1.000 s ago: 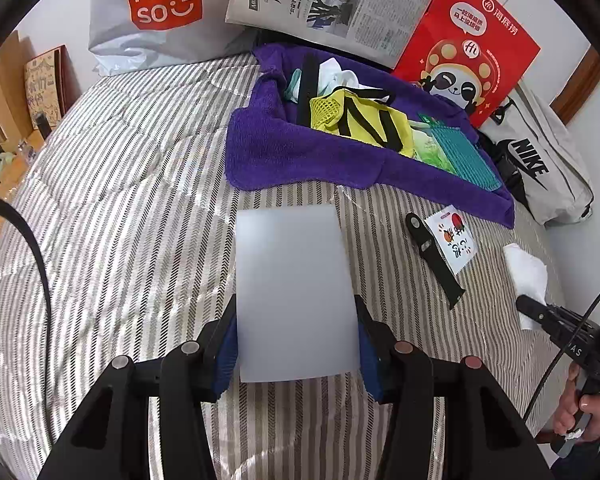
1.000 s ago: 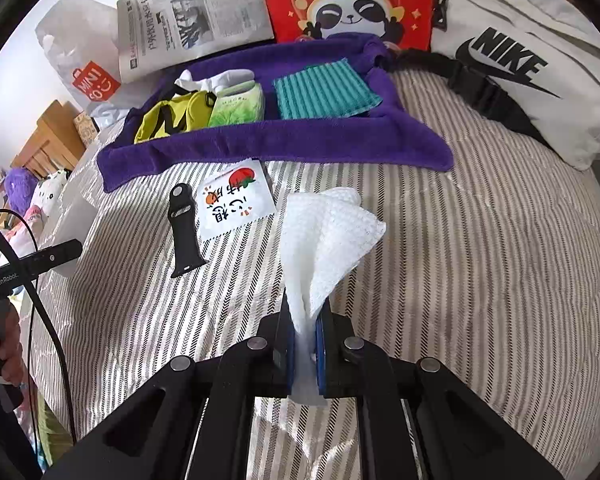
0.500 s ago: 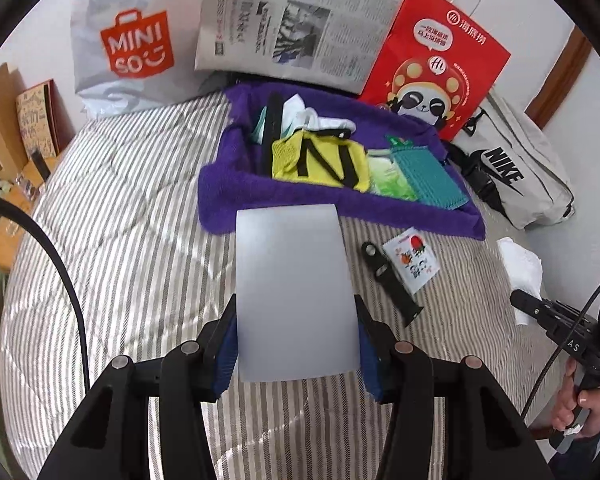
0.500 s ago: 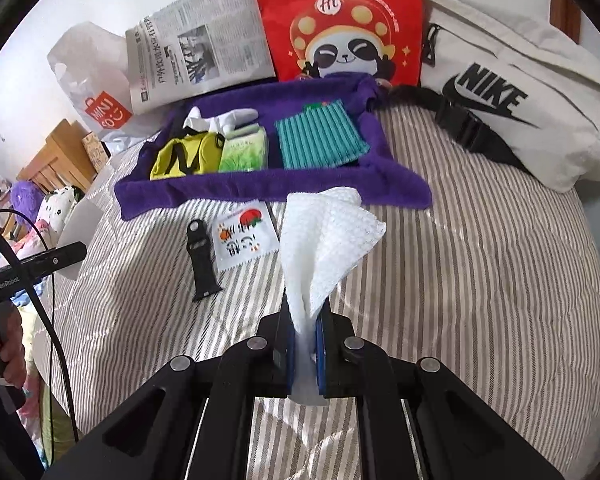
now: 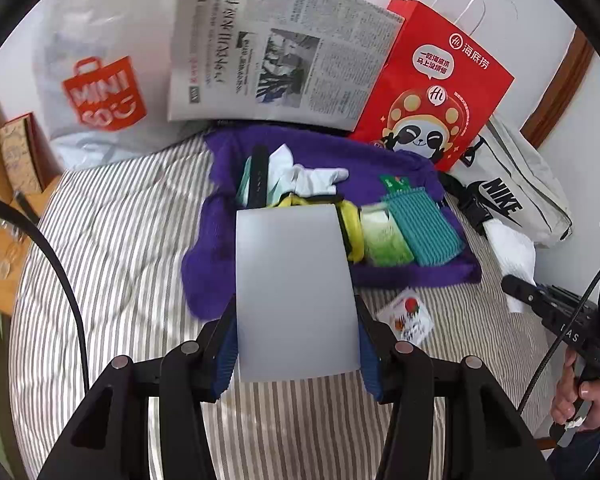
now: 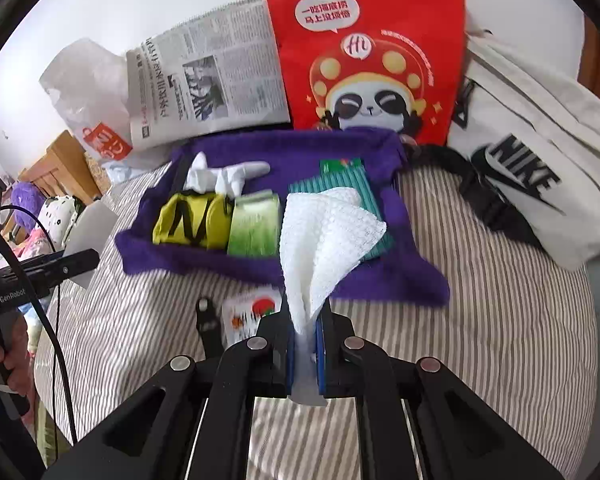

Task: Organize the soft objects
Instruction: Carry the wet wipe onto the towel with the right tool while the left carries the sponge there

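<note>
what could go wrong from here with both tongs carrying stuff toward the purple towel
1. The white tissue is pinched only at its bottom end by the right tongs; the loose top could sag or snag.
2. The purple towel already looks crowded, so drops may disturb the yellow pouch.
3. The grey sheet in the left tongs hides the landing spot.

Beyond the left gripper's fingers, a white plastic bag [image 5: 100,92] at far left carries an orange shopping-bag logo reading "MINI SO". To the right, a red paper bag [image 5: 432,92] shows "海底捞", a round "Hi" badge above a cartoon panda, and a speech bubble whose small characters are too fine to read. Farther right, a pale bag [image 5: 516,196] bears "NIKE". The newspaper [image 5: 276,52] print is illegible. Left of the right gripper, the other handle [image 6: 12,296] reads "GenRobot".
</note>
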Tool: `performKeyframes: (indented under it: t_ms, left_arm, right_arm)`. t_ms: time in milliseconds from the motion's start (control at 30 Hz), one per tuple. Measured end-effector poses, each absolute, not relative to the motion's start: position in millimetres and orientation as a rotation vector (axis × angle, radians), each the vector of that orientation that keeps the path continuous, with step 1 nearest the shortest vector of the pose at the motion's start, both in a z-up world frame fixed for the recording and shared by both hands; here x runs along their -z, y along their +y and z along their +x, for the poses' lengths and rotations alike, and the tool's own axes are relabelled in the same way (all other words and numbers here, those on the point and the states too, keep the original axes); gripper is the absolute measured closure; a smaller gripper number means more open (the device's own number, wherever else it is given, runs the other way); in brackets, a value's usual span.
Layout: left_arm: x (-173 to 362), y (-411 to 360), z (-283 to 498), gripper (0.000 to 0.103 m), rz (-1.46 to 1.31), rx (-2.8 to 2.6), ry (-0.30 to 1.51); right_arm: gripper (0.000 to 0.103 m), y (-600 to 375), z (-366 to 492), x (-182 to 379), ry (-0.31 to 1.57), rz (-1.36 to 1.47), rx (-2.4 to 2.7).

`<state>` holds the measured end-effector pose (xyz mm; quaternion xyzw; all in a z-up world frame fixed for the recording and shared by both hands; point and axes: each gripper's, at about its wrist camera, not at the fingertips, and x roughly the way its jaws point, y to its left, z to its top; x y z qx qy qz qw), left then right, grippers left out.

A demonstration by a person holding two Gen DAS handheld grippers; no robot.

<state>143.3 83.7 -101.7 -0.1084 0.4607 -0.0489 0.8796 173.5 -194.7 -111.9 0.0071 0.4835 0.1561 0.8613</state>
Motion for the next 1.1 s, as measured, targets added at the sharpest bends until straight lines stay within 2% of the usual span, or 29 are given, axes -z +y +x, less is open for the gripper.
performKeyframes:
  t_ms: [467, 1100]
  left_arm:
    - [111, 93, 205, 0.054, -0.200, 0.108, 0.984]
    - [123, 122, 206, 0.054, -0.270, 0.133, 0.986]
  right_arm:
    - [0.095, -160, 264, 124, 1.038, -0.013, -0.353]
    - [0.094, -90, 365, 192, 1.172, -0.142, -0.389]
